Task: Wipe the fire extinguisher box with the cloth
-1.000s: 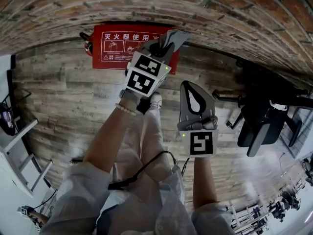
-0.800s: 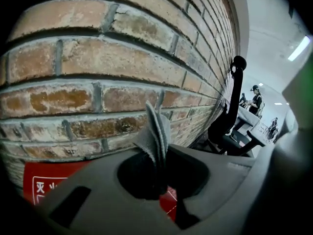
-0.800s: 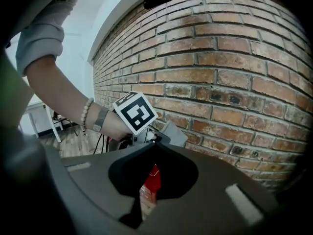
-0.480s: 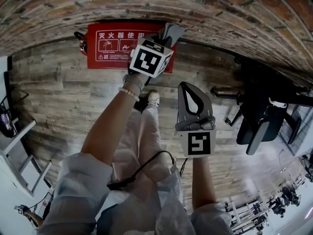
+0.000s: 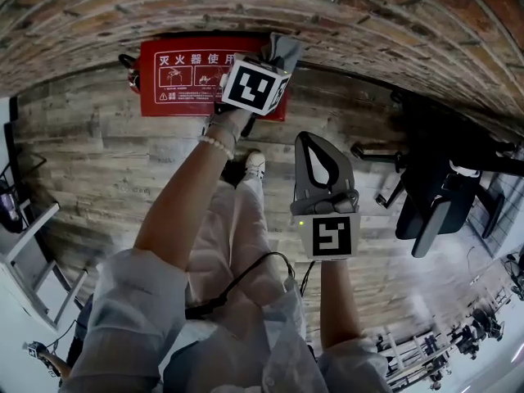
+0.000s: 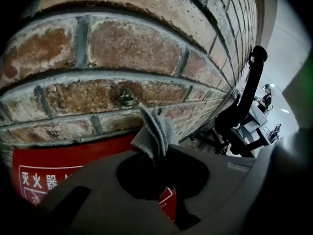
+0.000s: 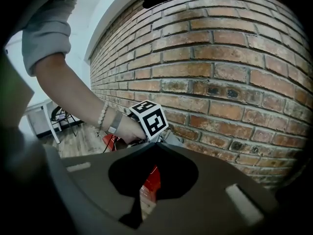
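Note:
The red fire extinguisher box (image 5: 184,76), with white print on its lid, lies on the wooden floor against the brick wall. My left gripper (image 5: 270,62) hangs over the box's right end, shut on a grey cloth (image 5: 281,50) that sticks out past the tips toward the wall. In the left gripper view the folded cloth (image 6: 154,131) stands up between the closed jaws, with the box (image 6: 54,173) below. My right gripper (image 5: 317,142) hovers nearer to me, over bare floor, shut and empty. In the right gripper view it (image 7: 155,143) points at the left gripper's marker cube (image 7: 149,119).
The brick wall (image 5: 368,15) runs along the far side. A black office chair (image 5: 438,199) stands to the right. A white rack (image 5: 29,248) sits at the left edge. The person's legs and a white shoe (image 5: 255,166) are below the left gripper.
The left gripper with the cloth has moved farther out toward the wall, over the box's right end. The right gripper has hardly moved.

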The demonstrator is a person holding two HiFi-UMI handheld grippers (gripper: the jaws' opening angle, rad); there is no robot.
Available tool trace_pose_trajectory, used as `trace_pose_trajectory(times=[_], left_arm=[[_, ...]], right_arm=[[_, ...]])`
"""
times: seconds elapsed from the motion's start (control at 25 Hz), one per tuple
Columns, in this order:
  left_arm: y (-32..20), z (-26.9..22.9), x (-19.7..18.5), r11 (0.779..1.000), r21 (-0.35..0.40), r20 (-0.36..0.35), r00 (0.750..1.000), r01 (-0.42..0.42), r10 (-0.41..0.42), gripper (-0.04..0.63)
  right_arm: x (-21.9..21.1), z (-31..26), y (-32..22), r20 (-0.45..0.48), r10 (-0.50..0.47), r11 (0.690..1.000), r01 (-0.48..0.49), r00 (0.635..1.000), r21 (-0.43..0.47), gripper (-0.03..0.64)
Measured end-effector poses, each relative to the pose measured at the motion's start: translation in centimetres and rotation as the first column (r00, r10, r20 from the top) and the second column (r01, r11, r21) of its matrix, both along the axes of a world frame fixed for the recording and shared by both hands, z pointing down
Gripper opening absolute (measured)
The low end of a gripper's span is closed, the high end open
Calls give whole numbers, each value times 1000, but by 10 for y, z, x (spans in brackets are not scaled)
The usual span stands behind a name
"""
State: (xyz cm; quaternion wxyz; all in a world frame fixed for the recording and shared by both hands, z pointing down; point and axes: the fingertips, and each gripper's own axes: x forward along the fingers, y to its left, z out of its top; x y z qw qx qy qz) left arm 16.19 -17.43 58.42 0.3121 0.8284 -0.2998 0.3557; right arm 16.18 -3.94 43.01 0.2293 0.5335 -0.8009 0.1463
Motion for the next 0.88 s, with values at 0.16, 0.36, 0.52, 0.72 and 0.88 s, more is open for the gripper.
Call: trace_pose_trajectory(times=[0.16, 0.36, 0.52, 0.72, 0.88], left_arm=[[-2, 5, -4, 1000, -12, 8, 1000, 27, -27, 6], [0, 11, -10, 999, -28, 21, 999, 45, -45, 7], [0, 13, -14, 999, -27, 38, 998, 46, -45, 8], [-3, 12, -20, 998, -30, 38, 997, 63, -62, 8], [-5, 12, -28, 995, -34, 35, 996, 89, -88, 8]], right_arm=[[-1, 1, -1, 1, -8, 1000, 8, 1000, -1, 6], [-2, 2, -1, 3, -12, 1000, 12, 1000, 1, 6], [-3, 3, 0, 5, -23, 1000, 23, 1000, -1, 6], [-6, 5, 1, 10, -36, 999, 36, 999, -14, 6], [-9, 4, -2, 36, -30, 999, 31, 999, -14, 6]])
